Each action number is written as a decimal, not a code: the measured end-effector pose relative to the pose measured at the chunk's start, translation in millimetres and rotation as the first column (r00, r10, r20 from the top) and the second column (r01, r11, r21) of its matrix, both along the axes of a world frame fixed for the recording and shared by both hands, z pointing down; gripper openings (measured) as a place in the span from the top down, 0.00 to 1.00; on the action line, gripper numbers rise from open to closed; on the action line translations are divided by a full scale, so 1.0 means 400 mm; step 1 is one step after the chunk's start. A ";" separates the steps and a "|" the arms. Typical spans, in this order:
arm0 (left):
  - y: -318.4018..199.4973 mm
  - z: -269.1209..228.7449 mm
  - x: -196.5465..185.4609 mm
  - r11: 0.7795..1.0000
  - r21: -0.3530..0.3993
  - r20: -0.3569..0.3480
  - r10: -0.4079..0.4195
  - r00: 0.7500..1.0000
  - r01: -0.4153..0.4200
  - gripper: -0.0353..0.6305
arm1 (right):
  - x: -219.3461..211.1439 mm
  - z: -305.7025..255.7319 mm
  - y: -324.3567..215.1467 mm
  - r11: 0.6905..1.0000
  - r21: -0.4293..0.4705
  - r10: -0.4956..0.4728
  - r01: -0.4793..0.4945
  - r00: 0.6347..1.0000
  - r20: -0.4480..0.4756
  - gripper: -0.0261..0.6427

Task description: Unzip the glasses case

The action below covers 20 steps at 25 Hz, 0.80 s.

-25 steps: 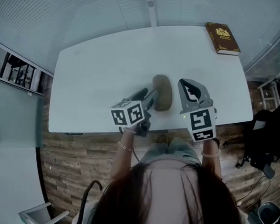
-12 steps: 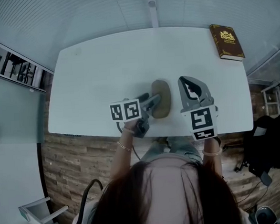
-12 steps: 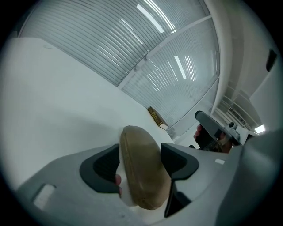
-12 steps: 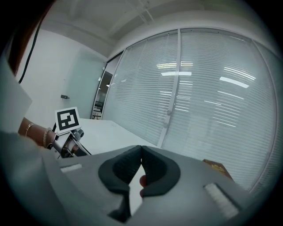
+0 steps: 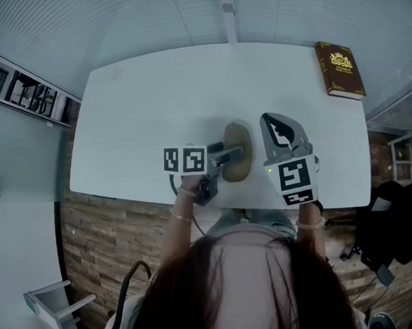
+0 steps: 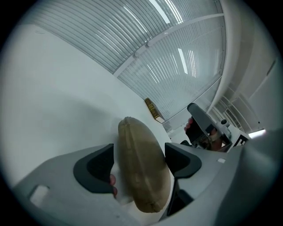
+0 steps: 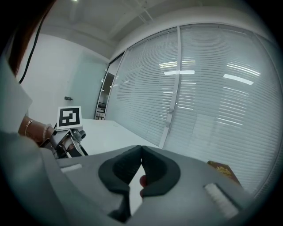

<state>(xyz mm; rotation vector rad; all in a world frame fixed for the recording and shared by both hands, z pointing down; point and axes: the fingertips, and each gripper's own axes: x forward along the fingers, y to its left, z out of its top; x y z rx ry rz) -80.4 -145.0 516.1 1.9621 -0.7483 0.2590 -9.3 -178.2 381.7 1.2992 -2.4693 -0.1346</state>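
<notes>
the table (image 5: 132,109) is white with round corners. it stands on a brown wood floor (image 5: 98,231). behind it is a wall of pale blinds (image 5: 112,26). a shelf (image 5: 18,92) is off to the left, and a white chair (image 5: 58,315) is low on the left.

a brown book (image 5: 340,70) lies on the far right corner of the table, well apart from the rest.

the glasses case (image 5: 238,135) is tan and lies near the front edge, in the middle. the left hand-held gripper (image 6: 139,161) reaches in from the left and hides part of it from above. its jaws have just been opening and now stand wide, one on each side of the case, not squeezing it.

the right hand-held gripper (image 7: 141,164) is just beside the case on the right. its jaws are pressed together with nothing in them.
</notes>
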 end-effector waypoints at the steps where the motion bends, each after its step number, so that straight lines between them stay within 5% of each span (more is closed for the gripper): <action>1: -0.001 0.000 0.008 1.000 -0.005 0.004 0.011 1.000 -0.011 0.41 | 0.003 0.002 -0.005 1.000 0.000 -0.002 0.002 1.000 0.002 0.96; 20: -0.002 -0.006 0.144 0.995 -0.009 0.067 0.105 0.992 -0.104 0.48 | 0.060 0.007 -0.051 1.000 -0.008 -0.002 0.003 0.999 0.037 0.96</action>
